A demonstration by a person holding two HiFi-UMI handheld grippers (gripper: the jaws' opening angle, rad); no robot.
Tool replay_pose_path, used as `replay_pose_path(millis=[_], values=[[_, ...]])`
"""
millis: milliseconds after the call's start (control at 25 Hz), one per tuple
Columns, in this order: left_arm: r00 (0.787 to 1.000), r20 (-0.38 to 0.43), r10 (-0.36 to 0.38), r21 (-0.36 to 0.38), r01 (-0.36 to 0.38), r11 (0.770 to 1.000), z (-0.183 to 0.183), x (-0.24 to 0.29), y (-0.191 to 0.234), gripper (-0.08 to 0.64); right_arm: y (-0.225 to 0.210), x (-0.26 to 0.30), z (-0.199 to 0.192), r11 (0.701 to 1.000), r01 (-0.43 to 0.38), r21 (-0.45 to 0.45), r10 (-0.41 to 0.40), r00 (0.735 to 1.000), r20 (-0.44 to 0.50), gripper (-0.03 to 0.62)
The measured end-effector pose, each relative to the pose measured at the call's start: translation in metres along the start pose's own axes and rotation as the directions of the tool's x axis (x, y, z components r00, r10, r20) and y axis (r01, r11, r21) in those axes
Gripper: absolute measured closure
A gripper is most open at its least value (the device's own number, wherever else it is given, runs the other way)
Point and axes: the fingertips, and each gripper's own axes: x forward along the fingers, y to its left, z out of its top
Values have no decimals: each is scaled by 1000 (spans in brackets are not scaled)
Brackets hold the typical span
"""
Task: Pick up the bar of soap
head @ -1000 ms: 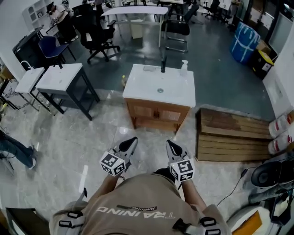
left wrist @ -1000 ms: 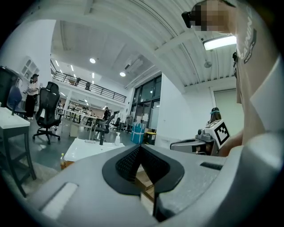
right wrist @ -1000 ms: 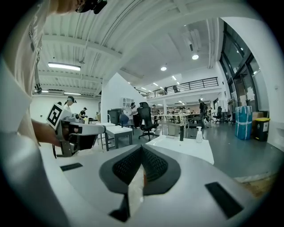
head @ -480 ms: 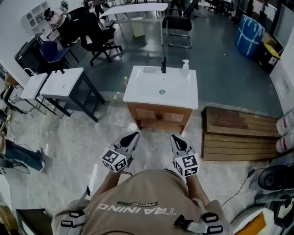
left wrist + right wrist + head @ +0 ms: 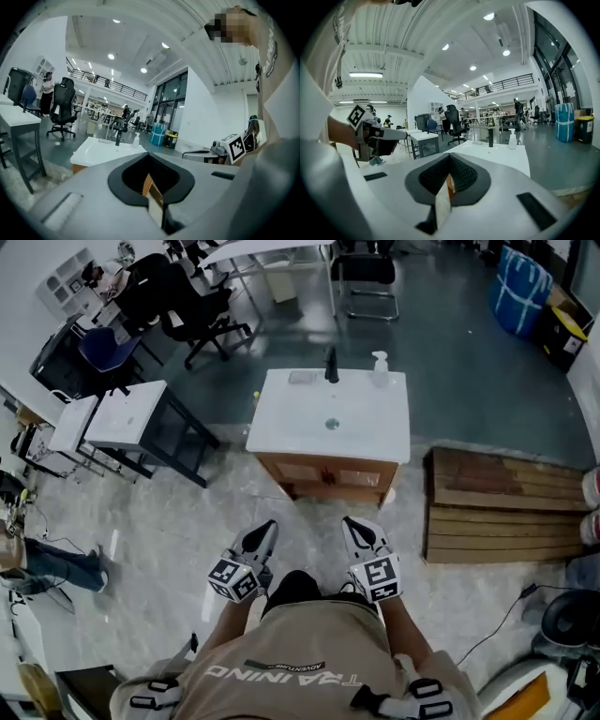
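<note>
The head view shows the left gripper (image 5: 265, 529) and the right gripper (image 5: 349, 523) held side by side in front of the person, both pointing toward the sink (image 5: 366, 432). The soap (image 5: 302, 377) lies on the back edge of the sink top, just left of the faucet (image 5: 331, 365). A bottle (image 5: 379, 368) stands right of the faucet. Both grippers are well apart from the soap. This view also shows from above how things lie on the floor: the pallet (image 5: 497, 512) is right of the sink and the table (image 5: 122, 413) is at its left.

The gripper views give what the head view cannot, which is the jaws from close. In the left gripper view the two jaws are together with nothing between them. In the right gripper view it is the same, closed and empty. Each gripper view also catches the other gripper at its side edge. They show the ceiling lights (image 5: 489, 16) and a balcony (image 5: 497, 86) far behind the sink, which the head view does not include.

Compared with one second ago, the sink looks a little bigger in the head view. The chairs (image 5: 197, 310) behind it are now nearer to the top edge. The grippers keep the same pose, and the soap is in the same place on the sink.
</note>
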Motion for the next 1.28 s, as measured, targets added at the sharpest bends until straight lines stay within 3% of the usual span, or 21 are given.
replay_pose_path(millis=[120, 320, 640, 760, 880, 1120, 1280], values=[[999, -35, 9, 3, -9, 1000, 0, 10, 13, 560, 0, 5, -6, 999, -20, 35, 21, 1000, -18, 588], [999, -26, -24, -2, 24, 1000, 7, 51, 35, 560, -21, 32, -28, 998, -22, 55, 27, 996, -80, 588], [999, 8, -52, 5, 52, 999, 40, 76, 97, 560, -25, 113, 28, 999, -29, -34, 26, 998, -62, 588], [996, 8, -90, 47, 90, 995, 58, 87, 120, 560, -30, 143, 50, 998, 4, -60, -7, 999, -44, 588], [994, 6, -113, 42, 113, 993, 64, 93, 145, 560, -30, 168, 65, 997, 62, -48, -64, 998, -26, 588], [979, -12, -202, 50, 202, 978, 61, 113, 178, 560, -32, 200, 61, 989, 140, -37, -141, 989, -36, 588], [974, -31, -223, 18, 224, 974, 47, 128, 184, 560, -33, 200, 56, 988, 146, -43, -149, 985, -85, 588]])
